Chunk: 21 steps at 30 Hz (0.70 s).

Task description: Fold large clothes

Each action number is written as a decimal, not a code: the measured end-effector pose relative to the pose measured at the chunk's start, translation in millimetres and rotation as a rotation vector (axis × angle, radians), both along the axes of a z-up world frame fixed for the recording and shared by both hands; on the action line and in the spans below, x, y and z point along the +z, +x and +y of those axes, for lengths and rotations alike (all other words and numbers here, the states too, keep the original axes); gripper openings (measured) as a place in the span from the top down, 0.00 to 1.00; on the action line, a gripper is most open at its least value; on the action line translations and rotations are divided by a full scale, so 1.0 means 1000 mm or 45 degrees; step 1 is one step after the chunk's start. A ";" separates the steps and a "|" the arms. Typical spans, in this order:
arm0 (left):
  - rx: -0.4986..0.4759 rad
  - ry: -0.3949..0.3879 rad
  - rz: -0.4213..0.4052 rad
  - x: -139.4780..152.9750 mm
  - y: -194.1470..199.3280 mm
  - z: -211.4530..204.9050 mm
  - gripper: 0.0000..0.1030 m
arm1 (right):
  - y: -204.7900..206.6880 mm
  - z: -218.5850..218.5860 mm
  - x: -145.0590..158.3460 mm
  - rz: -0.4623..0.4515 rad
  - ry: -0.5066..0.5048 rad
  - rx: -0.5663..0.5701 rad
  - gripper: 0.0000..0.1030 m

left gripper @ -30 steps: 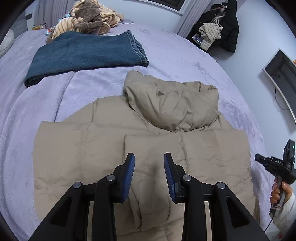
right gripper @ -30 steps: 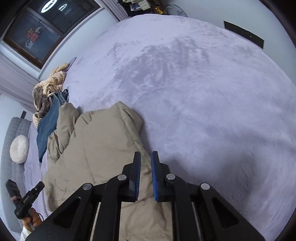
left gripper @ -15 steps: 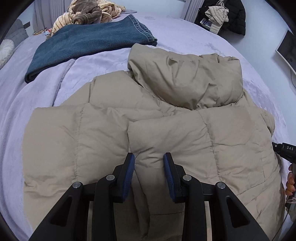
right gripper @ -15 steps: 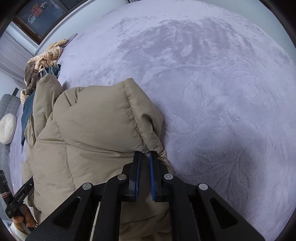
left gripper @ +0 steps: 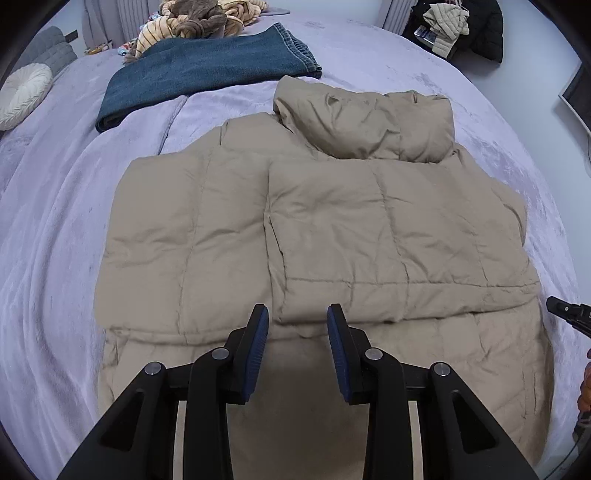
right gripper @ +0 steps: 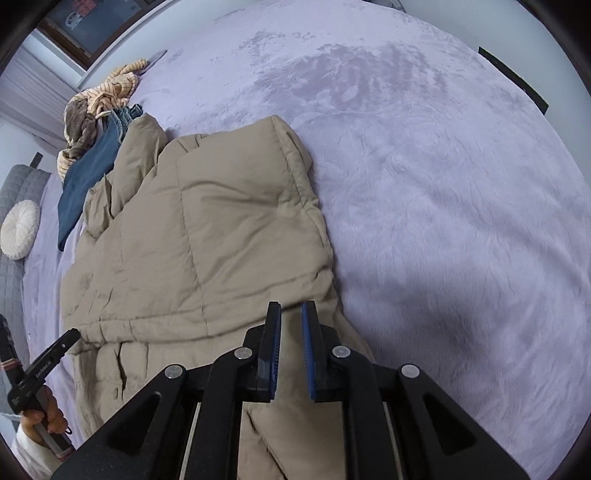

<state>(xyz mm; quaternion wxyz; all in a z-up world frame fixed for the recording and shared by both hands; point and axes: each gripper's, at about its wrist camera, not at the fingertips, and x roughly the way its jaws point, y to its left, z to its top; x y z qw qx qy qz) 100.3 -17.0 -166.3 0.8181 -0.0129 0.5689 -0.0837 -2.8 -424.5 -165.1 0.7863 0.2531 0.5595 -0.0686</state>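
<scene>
A tan puffer jacket [left gripper: 314, 229] lies flat on the lilac bed cover [left gripper: 55, 240], its hood [left gripper: 369, 122] at the far end and both sides folded in over the middle. My left gripper [left gripper: 297, 321] hovers open above the near hem with nothing between its fingers. In the right wrist view the jacket [right gripper: 207, 236] shows its folded right edge. My right gripper [right gripper: 291, 317] is over the lower part of that edge; its jaws are opening, with a narrow gap and no cloth pinched between the pads.
Folded blue jeans [left gripper: 207, 70] lie beyond the hood, with a heap of striped clothes [left gripper: 195, 22] behind them. A round white cushion [left gripper: 22, 94] is at the far left. Dark coats [left gripper: 465, 29] hang at the far right. Bare bed cover [right gripper: 443, 184] spreads right of the jacket.
Both grippers have drawn back from the jacket's upper part toward its near hem. The right jaws, almost together at the jacket's edge half a second ago, stand slightly apart and off the cloth.
</scene>
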 end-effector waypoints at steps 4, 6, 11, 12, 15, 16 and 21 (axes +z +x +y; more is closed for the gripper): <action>0.004 0.017 0.011 0.012 -0.022 -0.004 0.66 | -0.024 0.005 0.002 0.041 0.043 -0.022 0.78; 0.004 0.013 0.030 0.016 -0.029 -0.004 0.61 | -0.033 0.007 0.003 0.055 0.056 -0.036 0.65; 0.059 0.044 -0.040 0.039 -0.054 -0.003 0.01 | -0.055 0.011 0.011 0.075 0.079 -0.022 0.61; 0.065 0.051 -0.021 0.039 -0.057 -0.003 0.01 | -0.058 0.012 0.013 0.077 0.087 -0.022 0.60; 0.093 0.066 0.033 0.038 -0.068 -0.004 0.01 | -0.064 0.014 0.017 0.085 0.104 -0.008 0.54; 0.104 0.073 0.043 0.038 -0.073 -0.005 0.01 | -0.066 0.015 0.018 0.085 0.109 0.001 0.51; 0.148 0.069 0.102 0.041 -0.100 -0.005 0.01 | -0.074 0.025 0.022 0.079 0.148 0.057 0.23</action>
